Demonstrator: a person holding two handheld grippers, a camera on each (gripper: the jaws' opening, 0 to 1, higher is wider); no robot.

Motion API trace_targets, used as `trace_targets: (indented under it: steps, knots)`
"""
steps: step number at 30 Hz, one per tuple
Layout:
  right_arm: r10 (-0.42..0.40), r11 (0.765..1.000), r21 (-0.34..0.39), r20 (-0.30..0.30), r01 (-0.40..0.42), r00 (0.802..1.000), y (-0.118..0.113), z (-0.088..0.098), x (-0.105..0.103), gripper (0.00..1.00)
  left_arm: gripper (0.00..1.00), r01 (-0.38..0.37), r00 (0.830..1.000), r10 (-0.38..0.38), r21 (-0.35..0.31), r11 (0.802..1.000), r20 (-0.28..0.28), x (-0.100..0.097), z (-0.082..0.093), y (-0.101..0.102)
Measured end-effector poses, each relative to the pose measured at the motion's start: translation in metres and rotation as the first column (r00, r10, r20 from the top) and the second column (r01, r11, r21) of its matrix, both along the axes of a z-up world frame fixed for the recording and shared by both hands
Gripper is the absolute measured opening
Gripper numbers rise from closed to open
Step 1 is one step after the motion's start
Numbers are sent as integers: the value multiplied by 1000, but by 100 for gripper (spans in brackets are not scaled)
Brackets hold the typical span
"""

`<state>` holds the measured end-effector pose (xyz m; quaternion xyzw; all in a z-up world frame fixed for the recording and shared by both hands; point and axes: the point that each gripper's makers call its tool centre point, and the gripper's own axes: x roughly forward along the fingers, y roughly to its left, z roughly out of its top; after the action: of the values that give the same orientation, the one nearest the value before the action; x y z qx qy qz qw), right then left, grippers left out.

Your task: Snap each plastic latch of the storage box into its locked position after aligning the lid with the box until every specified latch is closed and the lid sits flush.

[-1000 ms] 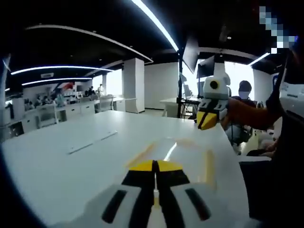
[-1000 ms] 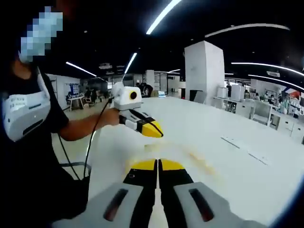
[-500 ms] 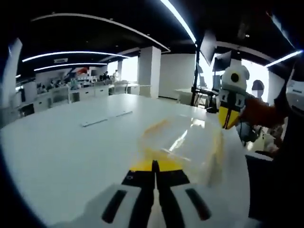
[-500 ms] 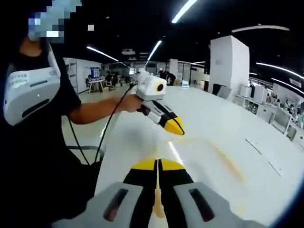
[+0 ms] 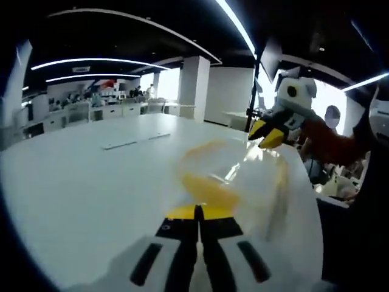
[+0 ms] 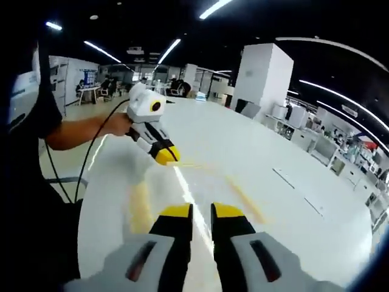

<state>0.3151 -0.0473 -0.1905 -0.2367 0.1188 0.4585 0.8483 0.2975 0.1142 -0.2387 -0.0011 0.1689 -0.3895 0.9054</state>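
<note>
A clear plastic storage box with yellow latches lies on the white table, blurred, just ahead of my left gripper, whose jaws stand shut together with nothing seen between them. My right gripper hovers over the box's far side with its yellow tips parted. In the right gripper view the box shows as a faint clear shape with yellow strips along its sides. My right gripper stands open over it. My left gripper points down at the box's far end.
The table's edge runs close by the box, with the person's body beyond it. A hand and arm hold the left gripper. Two flat strips lie farther out on the table. A white pillar and office desks stand behind.
My right gripper's jaws have parted from shut to open. Both views have swung, and the right gripper now sits over the box's far side in the left gripper view.
</note>
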Motion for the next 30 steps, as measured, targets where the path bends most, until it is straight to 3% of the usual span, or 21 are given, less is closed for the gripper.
trace_targets:
  steps: [2,7,13,21,26,30]
  knots:
    - [-74,996,-49,43,76,996,-22,-3,12,8,0,-2,1000,2,-1,1000,6,2,0,0]
    - [-187,976,-106,29,189,982,-66,-21,25,8,0,-8,999,7,14,1000,36,7,4,-2]
    - [-217,961,-179,-5,213,976,-83,-50,22,4,0,-22,998,20,32,999,65,12,6,-2]
    - [-187,964,-211,-115,160,976,-72,-83,14,2,0,-28,997,23,68,997,70,12,4,-7]
    - [-161,975,-185,-191,126,968,-62,-89,7,0,0,-37,998,32,86,996,56,12,4,-9]
    - [-159,976,-180,-216,121,963,-60,-91,6,0,0,-55,998,51,115,992,38,12,3,-10]
